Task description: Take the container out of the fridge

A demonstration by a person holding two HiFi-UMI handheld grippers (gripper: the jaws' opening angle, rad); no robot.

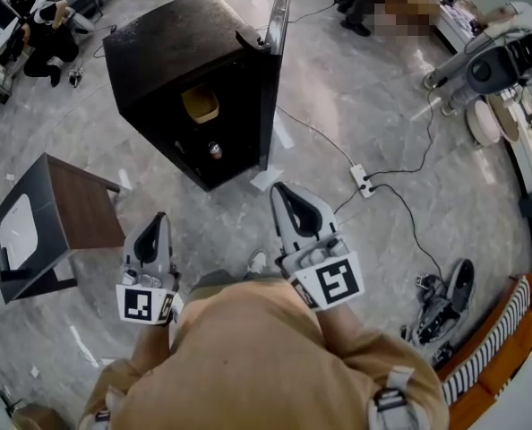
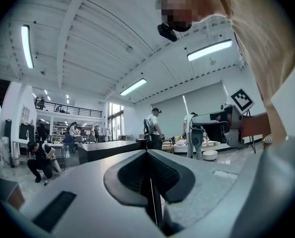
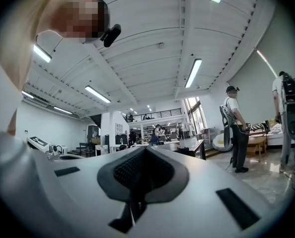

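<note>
A black mini fridge stands on the floor ahead of me, its door swung open to the right. On its upper shelf sits a yellow container, with a small can on the shelf below. My left gripper and right gripper are close to my body, well short of the fridge and pointing toward it. Both are shut with nothing between the jaws. The left gripper view shows the left gripper closed, and the right gripper view shows the right gripper closed.
A low dark side table stands at my left. A power strip with cables lies on the marble floor right of the fridge, and shoes lie farther right. A person crouches at the far left.
</note>
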